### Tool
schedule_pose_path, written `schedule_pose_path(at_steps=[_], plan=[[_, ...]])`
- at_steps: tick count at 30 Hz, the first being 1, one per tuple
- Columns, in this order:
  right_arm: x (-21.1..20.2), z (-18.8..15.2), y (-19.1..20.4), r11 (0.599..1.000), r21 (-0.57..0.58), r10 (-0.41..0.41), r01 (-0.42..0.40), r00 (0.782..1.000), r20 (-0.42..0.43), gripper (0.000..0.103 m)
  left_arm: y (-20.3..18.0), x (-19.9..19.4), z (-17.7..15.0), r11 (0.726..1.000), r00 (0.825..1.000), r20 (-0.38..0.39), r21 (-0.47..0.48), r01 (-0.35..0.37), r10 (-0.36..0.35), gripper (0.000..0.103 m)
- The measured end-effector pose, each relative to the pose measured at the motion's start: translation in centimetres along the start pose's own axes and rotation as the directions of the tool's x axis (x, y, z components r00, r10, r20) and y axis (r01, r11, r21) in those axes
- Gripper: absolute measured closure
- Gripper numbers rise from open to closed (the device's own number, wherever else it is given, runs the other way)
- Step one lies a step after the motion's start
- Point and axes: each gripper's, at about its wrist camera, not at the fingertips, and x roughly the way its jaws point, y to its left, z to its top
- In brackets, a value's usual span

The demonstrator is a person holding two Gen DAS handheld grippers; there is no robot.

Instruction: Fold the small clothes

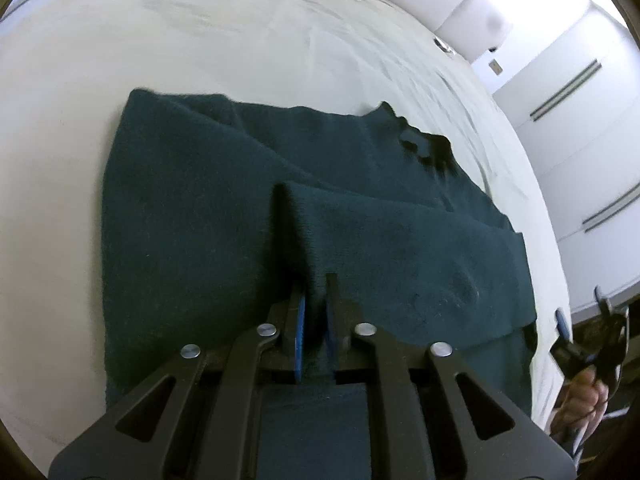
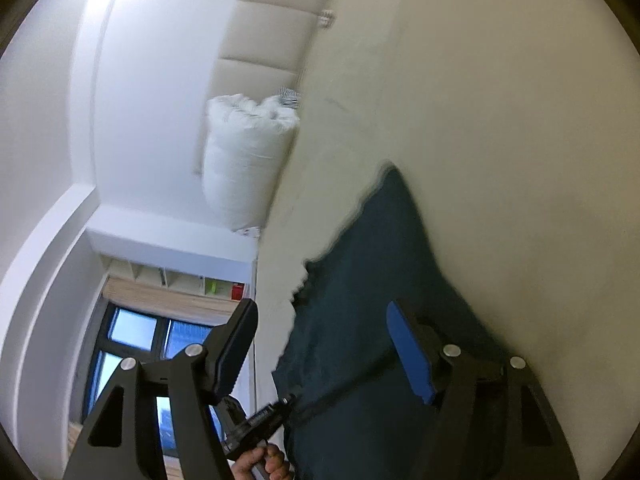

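Observation:
A dark teal garment [image 1: 192, 208] lies spread on a white bed sheet [image 1: 200, 40]. My left gripper [image 1: 315, 300] is shut on a raised fold of the garment near its lower middle, lifting a ridge of cloth. My right gripper [image 2: 324, 324] is open and empty, held over the garment [image 2: 372, 288] at its edge; it also shows in the left wrist view [image 1: 580, 312] at the far right, off the bed's side.
A white plastic-wrapped bundle [image 2: 248, 160] leans against the padded headboard [image 2: 264, 40]. White wardrobe doors [image 1: 580, 80] stand beyond the bed. A window [image 2: 136, 344] and shelves are across the room.

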Motion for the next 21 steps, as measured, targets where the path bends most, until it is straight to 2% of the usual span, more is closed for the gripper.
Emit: schedule_pose_path(at_steps=[1, 3, 4, 6, 8, 9, 11, 13, 14, 16, 19, 21], plan=[[1.1, 1.2, 0.1, 1.0, -0.02, 0.01, -0.01, 0.999, -0.035, 0.032, 0.3, 0.1, -0.1, 1.0, 1.0, 0.005, -0.009, 0.012, -0.012, 0.092], [3.4, 3.3, -0.1, 0.999, -0.029, -0.044, 0.042, 0.996, -0.075, 0.032, 0.5, 0.3, -0.3, 1.0, 0.999, 0.019, -0.009, 0.025, -0.025, 0.091], [4.9, 4.0, -0.2, 0.999, -0.047, -0.029, 0.024, 0.993, -0.119, 0.033, 0.5, 0.3, -0.5, 1.0, 0.999, 0.028, 0.0, 0.027, -0.027, 0.091], [7.4, 4.8, -0.6, 0.998, -0.059, -0.034, 0.024, 0.984, -0.173, 0.048, 0.5, 0.4, -0.7, 0.999, 0.999, 0.043, 0.019, 0.026, -0.027, 0.091], [10.2, 5.7, -1.7, 0.996, -0.052, -0.077, 0.067, 0.972, -0.223, 0.052, 0.4, 0.7, -0.8, 0.999, 0.998, 0.049, 0.039, 0.022, -0.024, 0.091], [11.1, 6.0, -2.2, 0.995, -0.055, -0.096, 0.085, 0.967, -0.238, 0.063, 0.4, 0.8, -0.8, 0.999, 0.998, 0.049, 0.044, 0.025, -0.027, 0.091], [12.3, 6.3, -3.5, 0.99, -0.034, -0.14, 0.135, 0.96, -0.244, 0.065, 0.7, 0.9, -0.7, 0.998, 0.998, 0.045, 0.043, 0.042, -0.044, 0.091], [12.1, 6.3, -4.9, 0.991, 0.022, -0.121, 0.131, 0.961, -0.248, 0.077, 0.9, 1.1, -0.7, 0.997, 0.997, 0.044, 0.041, 0.06, -0.062, 0.091], [11.6, 6.0, -5.2, 0.993, 0.032, -0.104, 0.115, 0.962, -0.254, 0.078, 1.0, 1.2, -1.0, 0.997, 0.997, 0.045, 0.041, 0.063, -0.065, 0.091], [10.6, 4.6, -5.3, 0.996, 0.023, -0.076, 0.087, 0.954, -0.29, 0.078, 1.0, 1.3, -1.1, 0.997, 0.997, 0.051, 0.044, 0.06, -0.062, 0.091], [8.8, 2.6, -5.3, 0.997, -0.009, -0.079, 0.081, 0.935, -0.346, 0.078, 0.7, 1.3, -1.2, 0.997, 0.997, 0.061, 0.056, 0.048, -0.051, 0.091], [7.4, 1.7, -5.4, 0.996, -0.016, -0.083, 0.083, 0.93, -0.359, 0.078, 0.8, 1.3, -1.3, 0.997, 0.996, 0.064, 0.057, 0.053, -0.057, 0.091]])
